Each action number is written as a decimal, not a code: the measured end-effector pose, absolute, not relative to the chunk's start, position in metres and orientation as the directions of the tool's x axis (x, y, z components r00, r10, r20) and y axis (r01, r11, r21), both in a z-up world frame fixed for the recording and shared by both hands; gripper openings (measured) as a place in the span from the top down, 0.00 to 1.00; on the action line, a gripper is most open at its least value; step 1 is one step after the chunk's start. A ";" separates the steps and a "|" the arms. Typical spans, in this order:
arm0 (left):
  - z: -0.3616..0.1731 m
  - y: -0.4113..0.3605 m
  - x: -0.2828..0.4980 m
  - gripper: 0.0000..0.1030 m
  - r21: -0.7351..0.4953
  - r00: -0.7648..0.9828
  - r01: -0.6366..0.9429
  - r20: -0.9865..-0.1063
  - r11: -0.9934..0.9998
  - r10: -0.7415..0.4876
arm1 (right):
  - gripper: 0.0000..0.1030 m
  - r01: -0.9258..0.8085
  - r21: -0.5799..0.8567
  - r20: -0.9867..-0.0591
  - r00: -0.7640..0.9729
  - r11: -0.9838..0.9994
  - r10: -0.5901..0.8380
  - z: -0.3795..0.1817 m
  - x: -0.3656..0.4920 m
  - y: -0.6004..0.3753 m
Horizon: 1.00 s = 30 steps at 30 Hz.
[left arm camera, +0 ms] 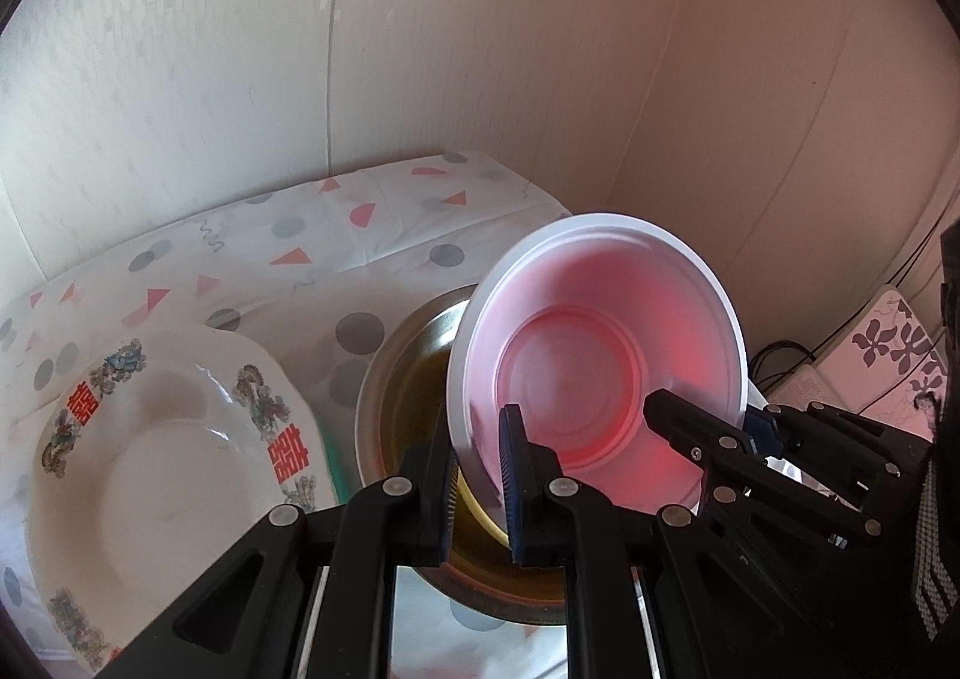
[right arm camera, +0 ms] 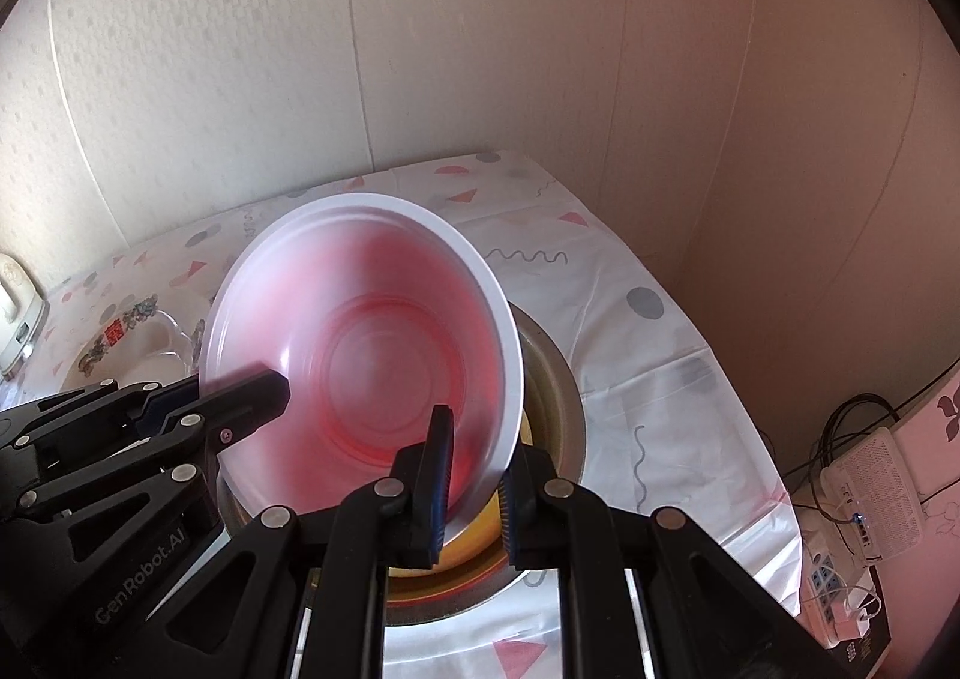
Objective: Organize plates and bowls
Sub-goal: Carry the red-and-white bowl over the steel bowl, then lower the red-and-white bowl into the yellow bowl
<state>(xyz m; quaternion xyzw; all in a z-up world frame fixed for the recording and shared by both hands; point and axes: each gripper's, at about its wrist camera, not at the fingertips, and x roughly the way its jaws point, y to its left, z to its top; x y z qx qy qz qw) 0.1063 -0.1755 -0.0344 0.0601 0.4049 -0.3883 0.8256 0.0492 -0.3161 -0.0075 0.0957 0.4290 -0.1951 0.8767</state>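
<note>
Left wrist view: the left gripper (left arm camera: 480,484) pinches the near rim of a translucent pink plastic bowl with a white rim (left arm camera: 600,355), one finger inside the bowl and one outside. The right gripper (left arm camera: 708,430) comes in from the right and clamps the same bowl's rim on its other side. The bowl is tilted, lifted above a round metal bowl with a yellowish inside (left arm camera: 408,373), which sits on a white tablecloth printed with grey dots and pink triangles (left arm camera: 288,235). To the left of the metal bowl lies a white ceramic plate with red characters and dragon patterns (left arm camera: 156,463), just beside it.

Right wrist view: the right gripper (right arm camera: 474,490) is narrowed onto the bowl's lower right rim, and the left gripper (right arm camera: 240,409) grips the left rim. A white router with cables (right arm camera: 876,493) sits beyond the table's right edge.
</note>
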 end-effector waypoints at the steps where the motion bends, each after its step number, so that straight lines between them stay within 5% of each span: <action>1: -0.035 -0.176 0.107 0.88 -0.216 0.369 0.689 -0.718 0.692 -0.590 | 0.87 0.422 -0.002 -0.791 0.553 0.906 -0.260 -0.008 0.050 -0.316; 30: -0.050 -0.180 0.118 0.88 -0.198 0.363 0.671 -0.753 0.715 -0.549 | 0.84 0.409 0.002 -0.823 0.519 0.913 -0.231 -0.030 0.058 -0.319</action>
